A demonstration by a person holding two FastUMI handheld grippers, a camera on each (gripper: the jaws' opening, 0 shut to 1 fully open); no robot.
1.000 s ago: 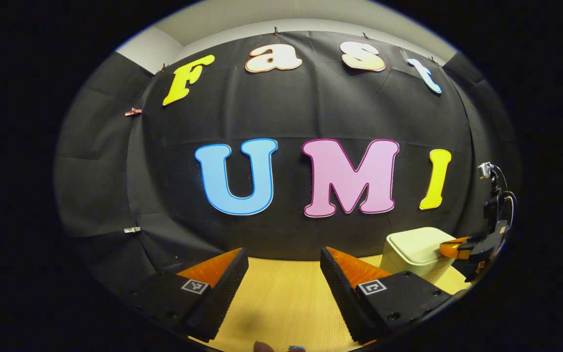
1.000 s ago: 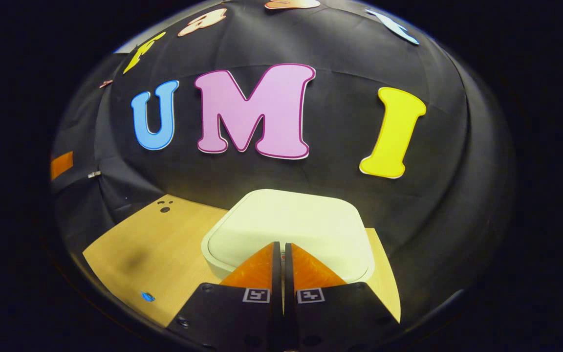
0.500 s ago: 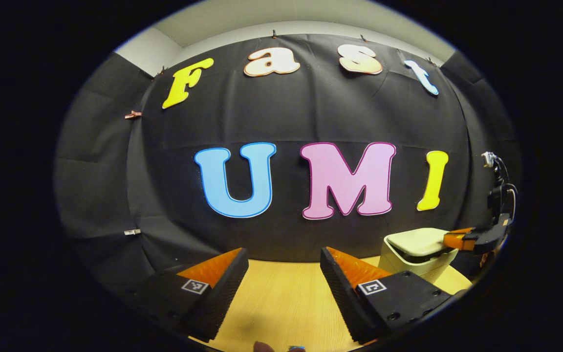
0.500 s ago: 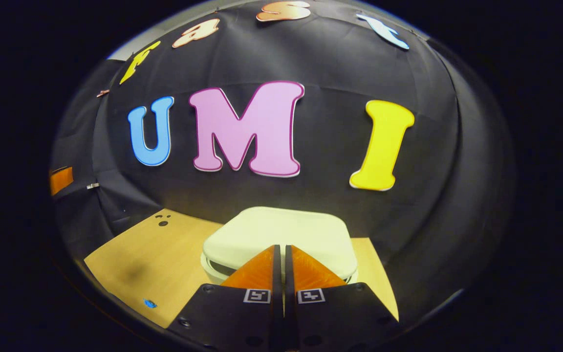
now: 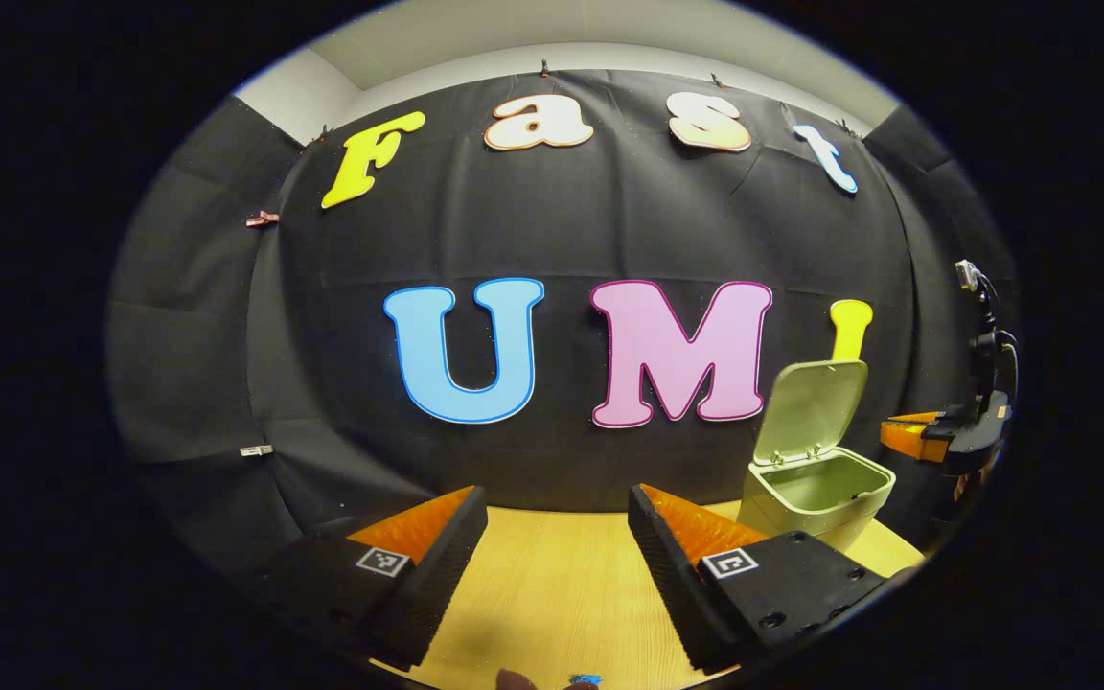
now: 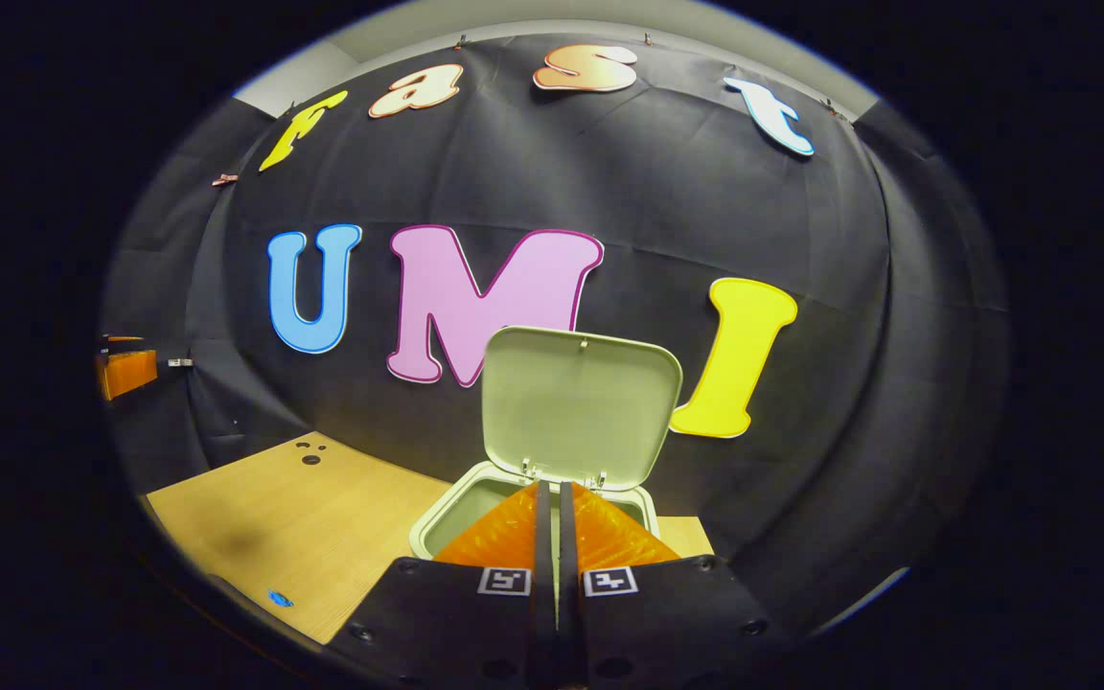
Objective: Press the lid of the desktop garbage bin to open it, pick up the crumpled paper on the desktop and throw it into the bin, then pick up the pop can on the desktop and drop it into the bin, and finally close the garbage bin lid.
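We found the bin standing near the back right corner of the desk, its lid tipped up on the rear hinge and leaning toward the wall, so the mouth faced upward and forward. In the left gripper view the same bin sat off to the right on the desk, lid upright.

Our right gripper hung just in front of the bin's near rim, its two fingers drawn together with only a thin slit between them and nothing held. Seen from the left gripper view, it floated beside the bin's right side, above the rim. Our left gripper was spread wide over bare desk toward the middle, holding nothing.

We judged the opening step done and the paper to be next. The crumpled paper and the can lay outside what we could see, so we could not tell which way they lay from either claw or which hand was nearer. What mattered for the drop was plain: the open mouth lay straight ahead of and just below the right gripper.
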